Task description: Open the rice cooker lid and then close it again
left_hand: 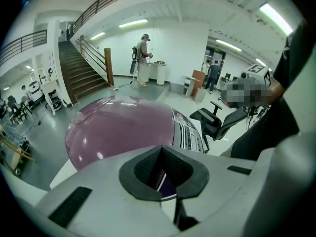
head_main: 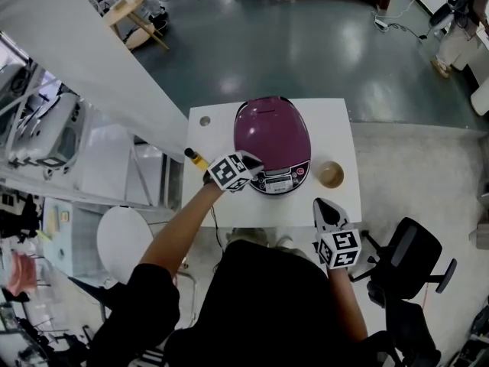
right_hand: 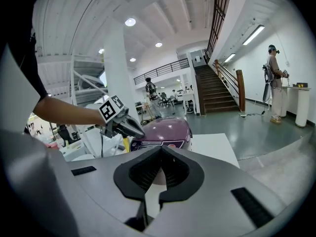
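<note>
Closest to me, the right gripper (head_main: 327,209) hangs empty, jaws together, short of the rice cooker (head_main: 281,179). Left gripper (head_main: 254,164), also closed and empty, sits at the cooker's front edge, lid (head_main: 270,128) down. Pressing off-centre, I could skid off the glossy lid.

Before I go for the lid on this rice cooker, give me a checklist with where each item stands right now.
1. The rice cooker lid is fully down: ok.
2. The left gripper is at the front edge of the cooker, fingers shut on nothing: ok.
3. Left gripper actually touching the cooker: cannot tell.
4. The right gripper is shut, empty and apart from the cooker: ok.
5. The brown bowl stands beside the cooker, apart from it: ok.
</note>
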Tool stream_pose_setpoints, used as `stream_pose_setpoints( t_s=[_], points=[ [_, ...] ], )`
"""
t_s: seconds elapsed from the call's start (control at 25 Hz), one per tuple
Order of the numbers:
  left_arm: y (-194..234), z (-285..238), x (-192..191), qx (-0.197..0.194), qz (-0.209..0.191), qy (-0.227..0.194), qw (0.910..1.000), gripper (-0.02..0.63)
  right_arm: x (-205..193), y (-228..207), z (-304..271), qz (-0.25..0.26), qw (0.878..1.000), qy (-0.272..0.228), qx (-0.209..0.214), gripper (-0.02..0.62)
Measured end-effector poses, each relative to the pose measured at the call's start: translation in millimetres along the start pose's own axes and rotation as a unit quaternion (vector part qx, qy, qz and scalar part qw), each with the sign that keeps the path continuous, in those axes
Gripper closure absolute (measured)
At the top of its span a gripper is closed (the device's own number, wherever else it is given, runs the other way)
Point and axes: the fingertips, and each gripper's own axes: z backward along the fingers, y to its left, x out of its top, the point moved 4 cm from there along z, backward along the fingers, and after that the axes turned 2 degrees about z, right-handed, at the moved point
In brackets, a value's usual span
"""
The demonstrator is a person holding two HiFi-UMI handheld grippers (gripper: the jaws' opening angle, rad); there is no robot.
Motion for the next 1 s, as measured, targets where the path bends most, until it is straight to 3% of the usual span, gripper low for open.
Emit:
stream_pose_setpoints(
  t_s=[0.4,0.6,0.8,1.0],
  points=[
    [1,-2,0,-0.009,0.050,0.020,0.9985,0.604,-6,-1,-10,-0.002,1.000,0.013,0.002,0.595],
    [-1,-3,1,-0.003,0.027,0.029,0.9992,0.604,-5,-4,-13,0.004,1.000,0.014,-0.002,0.595],
    [-2,-6,6,0.014,-0.028,0.060,0.9977,0.604,-4,-6,-18,0.006,1.000,0.021,-0.004,0.595],
    [-4,-5,2,0.003,-0.002,0.049,0.9988,0.604,-3,3,-20,0.008,1.000,0.023,0.007,0.595]
  ],
)
